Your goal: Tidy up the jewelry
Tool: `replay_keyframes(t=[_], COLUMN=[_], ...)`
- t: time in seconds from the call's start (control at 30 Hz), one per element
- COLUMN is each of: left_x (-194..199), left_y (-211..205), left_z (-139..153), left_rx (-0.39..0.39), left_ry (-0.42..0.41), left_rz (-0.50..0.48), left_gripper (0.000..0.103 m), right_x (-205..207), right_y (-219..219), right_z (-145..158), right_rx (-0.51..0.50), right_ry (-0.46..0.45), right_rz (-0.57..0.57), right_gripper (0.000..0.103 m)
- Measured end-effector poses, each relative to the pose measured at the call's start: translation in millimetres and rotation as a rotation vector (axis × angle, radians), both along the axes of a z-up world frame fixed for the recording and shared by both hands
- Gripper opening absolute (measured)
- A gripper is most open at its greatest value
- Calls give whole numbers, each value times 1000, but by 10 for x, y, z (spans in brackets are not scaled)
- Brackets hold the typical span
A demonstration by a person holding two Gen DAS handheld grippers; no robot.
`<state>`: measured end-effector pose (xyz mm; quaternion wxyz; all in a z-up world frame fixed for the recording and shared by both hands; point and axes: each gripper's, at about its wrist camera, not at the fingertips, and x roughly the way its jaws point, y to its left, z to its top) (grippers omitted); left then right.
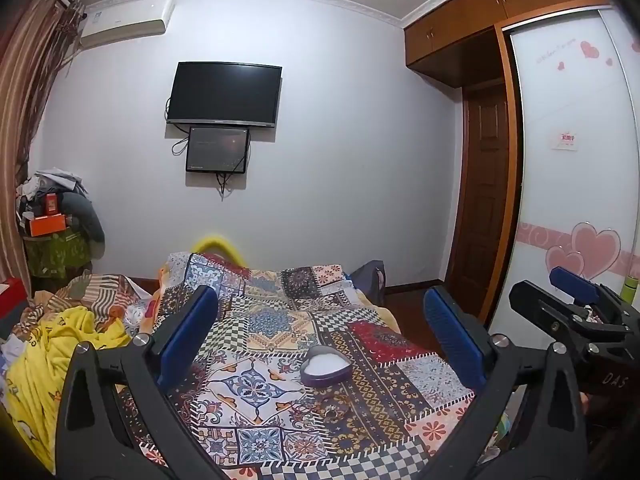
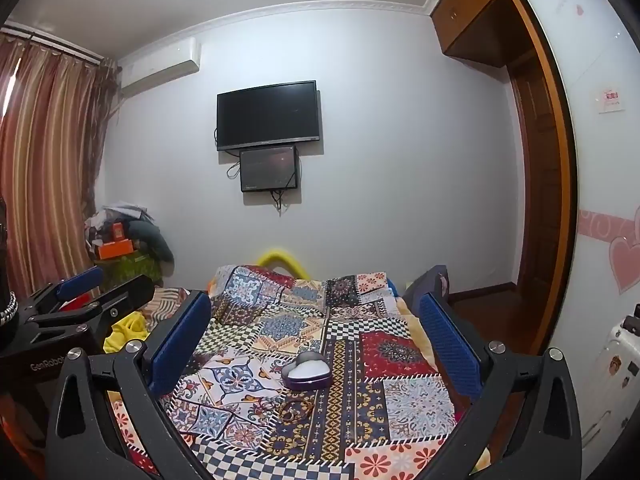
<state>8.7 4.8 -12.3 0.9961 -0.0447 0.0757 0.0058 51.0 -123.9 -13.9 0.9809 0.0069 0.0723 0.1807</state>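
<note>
A purple heart-shaped jewelry box (image 1: 326, 368) with a white inside stands open on the patchwork bedspread (image 1: 280, 320); it also shows in the right wrist view (image 2: 306, 372). Thin bracelets and a ring (image 1: 334, 410) lie on the cloth just in front of the box, seen as brown loops in the right wrist view (image 2: 294, 410). My left gripper (image 1: 320, 344) is open and empty, held above the bed with the box between its blue pads. My right gripper (image 2: 316, 344) is open and empty, likewise above the box. Each gripper shows at the other view's edge.
Crumpled yellow and striped bedding (image 1: 60, 344) lies left of the bedspread. A wardrobe with heart-patterned sliding doors (image 1: 572, 200) stands at the right. A wall television (image 1: 224, 94) hangs ahead. A cluttered pile (image 1: 52, 220) sits by the curtain.
</note>
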Motion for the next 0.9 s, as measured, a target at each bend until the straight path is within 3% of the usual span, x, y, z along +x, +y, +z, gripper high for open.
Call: replay_keyframes(t=[0.9], left_x=[-18], left_y=[-9], left_z=[29], left_rx=[1], left_ry=[7], left_rz=[8], left_gripper=[103], right_x=[17], right_y=[-27], right_z=[42], right_rx=[-11], right_ry=[17], right_rz=[4], right_gripper=[103])
